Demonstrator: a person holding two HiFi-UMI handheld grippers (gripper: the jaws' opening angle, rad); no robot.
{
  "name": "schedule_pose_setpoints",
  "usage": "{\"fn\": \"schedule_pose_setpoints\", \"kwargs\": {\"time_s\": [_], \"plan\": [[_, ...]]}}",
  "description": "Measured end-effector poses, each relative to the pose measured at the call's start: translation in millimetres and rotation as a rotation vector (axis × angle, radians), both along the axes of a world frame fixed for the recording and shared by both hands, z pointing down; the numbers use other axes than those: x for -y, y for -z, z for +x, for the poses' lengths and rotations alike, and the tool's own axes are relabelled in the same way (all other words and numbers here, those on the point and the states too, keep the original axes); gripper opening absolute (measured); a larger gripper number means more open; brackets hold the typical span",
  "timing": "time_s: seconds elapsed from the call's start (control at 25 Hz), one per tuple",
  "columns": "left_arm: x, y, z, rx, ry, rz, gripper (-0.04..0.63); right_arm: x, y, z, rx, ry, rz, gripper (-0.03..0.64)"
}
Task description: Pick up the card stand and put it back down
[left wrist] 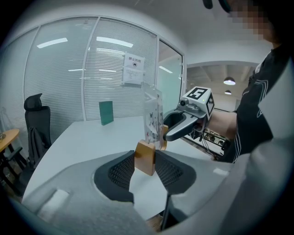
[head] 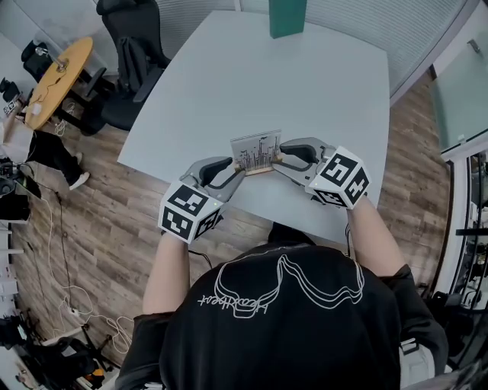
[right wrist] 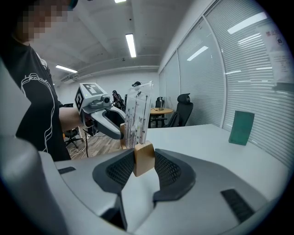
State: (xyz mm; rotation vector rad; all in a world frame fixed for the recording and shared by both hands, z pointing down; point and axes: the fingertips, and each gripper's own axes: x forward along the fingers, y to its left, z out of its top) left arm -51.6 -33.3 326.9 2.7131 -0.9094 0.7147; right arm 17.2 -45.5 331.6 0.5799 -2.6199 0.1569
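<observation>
Two wooden feet, one in each gripper: my left gripper (left wrist: 146,161) is clamped on one end of the card stand (head: 256,152), my right gripper (right wrist: 144,160) on the other. The stand is upright by the near edge of the worktop (head: 229,68); a green box (head: 287,17) sits at the far edge.

in the head view the card stand (head: 256,154) is at centre frame, near the table's (head: 305,91) lower edge. the left gripper (head: 238,171) grips its left end, the right gripper (head: 277,160) its right end. an upright block (head: 287,17) stands at the table's top edge. an office chair (head: 130,53) is upper left, beside the table.
</observation>
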Motion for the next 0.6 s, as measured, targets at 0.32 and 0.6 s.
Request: {"fn": "schedule_pose_setpoints", "kwargs": {"time_s": [0.32,0.6], "plan": [[44.1,-10.8,10.7,0.002,0.012,-0.031,0.144,44.2,-9.1,10.2,-0.032,0.005,-0.015,0.141],[71.4,-42.3,12.7,0.018,-0.002,-0.042,0.144,70.1,-38.5,11.5,-0.058,-0.014,-0.017,0.142]]}}
